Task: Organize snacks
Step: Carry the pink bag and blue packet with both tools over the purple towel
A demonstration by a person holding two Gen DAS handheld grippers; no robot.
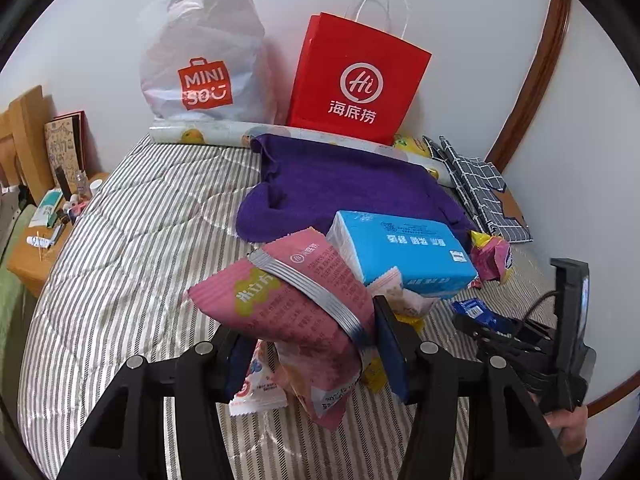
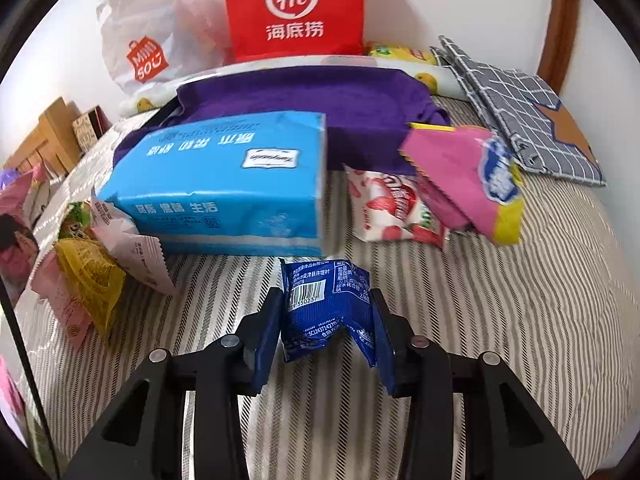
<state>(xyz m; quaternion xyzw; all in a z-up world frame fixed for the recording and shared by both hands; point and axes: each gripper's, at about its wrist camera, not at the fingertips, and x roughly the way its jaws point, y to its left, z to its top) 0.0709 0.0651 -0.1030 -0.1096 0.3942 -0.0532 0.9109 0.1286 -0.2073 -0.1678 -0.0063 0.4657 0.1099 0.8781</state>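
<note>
Because the snacks lie scattered on the striped bed (image 2: 500,320), each hand-held gripper takes one packet at a time. The left hand-held gripper (image 1: 308,356) is closed on a pink snack packet (image 1: 296,312) and holds it lifted above the bed, probably so it can go to a bag. The right hand-held gripper (image 2: 326,340) has its pads pressed on a small blue packet (image 2: 324,304), which crumples between them, just in front of the blue tissue pack (image 2: 224,188).

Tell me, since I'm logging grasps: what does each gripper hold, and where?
Left gripper: pink snack packet, across its middle. Right gripper: small blue packet, by its sides.
</note>
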